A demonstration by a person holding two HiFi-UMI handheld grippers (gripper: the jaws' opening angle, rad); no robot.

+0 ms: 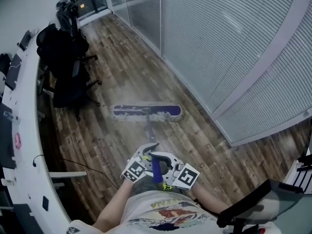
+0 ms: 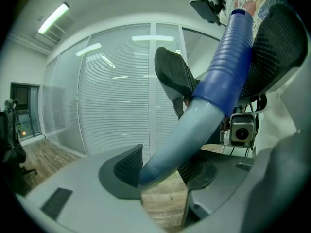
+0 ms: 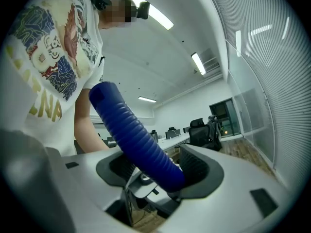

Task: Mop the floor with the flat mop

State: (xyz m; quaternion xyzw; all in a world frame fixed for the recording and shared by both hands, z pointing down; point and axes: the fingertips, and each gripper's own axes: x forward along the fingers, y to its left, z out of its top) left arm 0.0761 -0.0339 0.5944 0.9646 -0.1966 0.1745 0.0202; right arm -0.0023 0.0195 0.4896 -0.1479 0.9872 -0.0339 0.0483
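**Left gripper** (image 2: 163, 171): jaws clamped on the pale grey-blue shaft (image 2: 194, 125) of the flat mop (image 1: 148, 130), just below the ribbed blue grip (image 2: 233, 52). Both pads bear on the shaft.

**Right gripper** (image 3: 155, 166): jaws set wide and closed on the ribbed blue grip itself. The grip crosses the gap at a slant and seats firmly against the pad on the picture's right (the grip partly masks the contact at the other pad).

In the head view both grippers sit side by side at the top end of the handle, close in front of the person's printed shirt (image 1: 165, 213).

**Mop head** (image 1: 146, 112): lies flat on the wood-plank floor (image 1: 122, 72), long side across the view. The handle rises from its middle back to the grippers.

**Room, taken from the mop head:**
- A glass wall (image 1: 229, 38) with closed blinds stands just beyond its right end and runs away toward the top of the view.
- Black office chairs (image 1: 63, 57) stand to its upper left, near but not touching.
- A curved white bench (image 1: 29, 106) lies further left, behind those chairs, and follows the floor's edge down the view.
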